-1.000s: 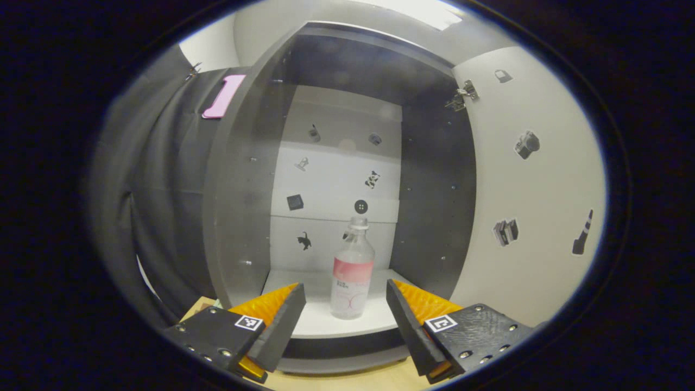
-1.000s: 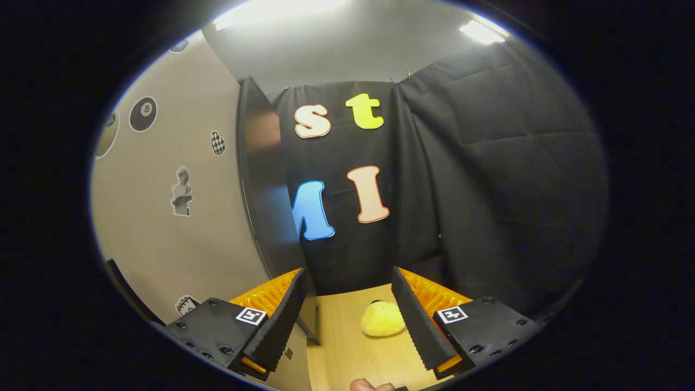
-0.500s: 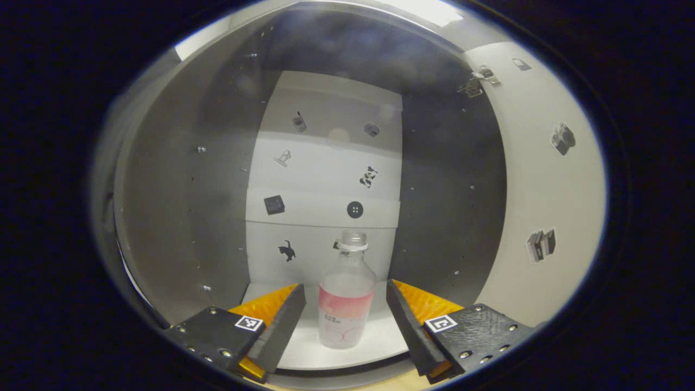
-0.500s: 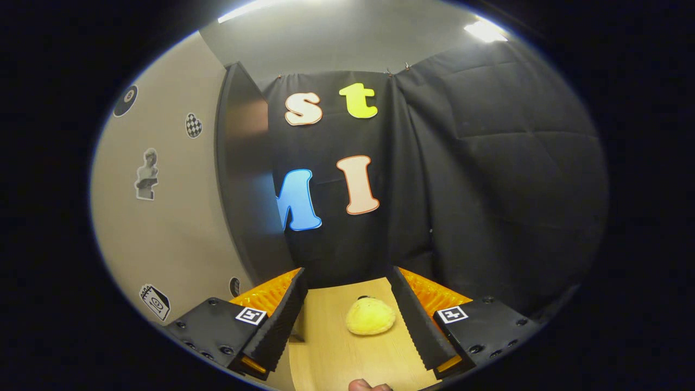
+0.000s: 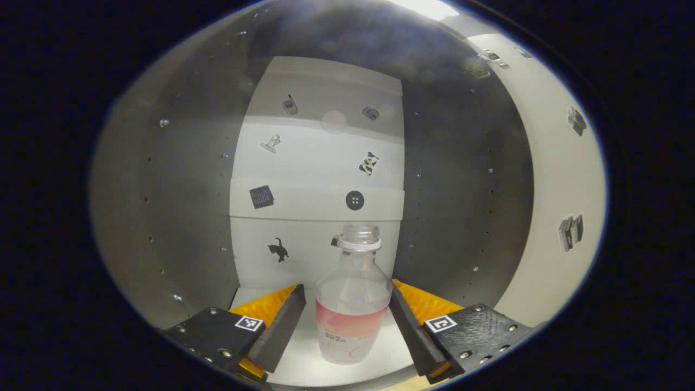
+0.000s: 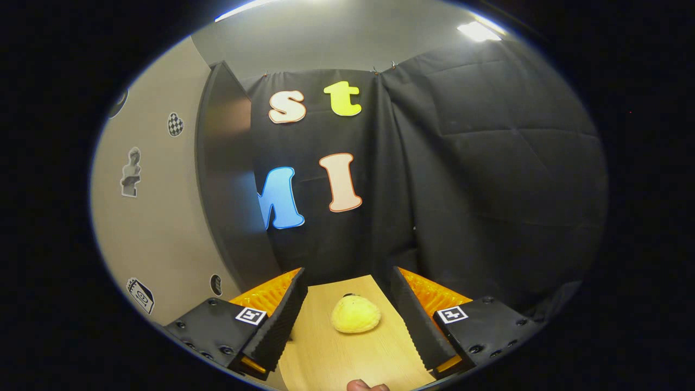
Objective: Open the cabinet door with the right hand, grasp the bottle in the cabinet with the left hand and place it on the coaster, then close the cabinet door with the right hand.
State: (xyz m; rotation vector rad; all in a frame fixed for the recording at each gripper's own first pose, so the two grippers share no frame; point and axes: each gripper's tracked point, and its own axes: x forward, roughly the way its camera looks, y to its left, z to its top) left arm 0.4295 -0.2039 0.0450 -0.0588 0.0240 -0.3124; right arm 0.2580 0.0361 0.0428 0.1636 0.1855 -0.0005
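A clear bottle with a pink label stands upright on the white floor of the open cabinet. In the left gripper view my left gripper is open, one finger on each side of the bottle's lower body. The right-hand finger lies close against the bottle; a gap shows on the left side. The cabinet door stands swung open at the right. In the right gripper view my right gripper is open and holds nothing, just right of the door and its dark edge.
Grey cabinet side walls close in on both sides, with a white sticker-covered back panel behind the bottle. A yellow plush object lies on the wooden table ahead of the right gripper. A fingertip shows at the bottom edge.
My left gripper has moved forward into the cabinet, so the bottle now stands between its fingers. The right gripper has drifted a little to the right, away from the door.
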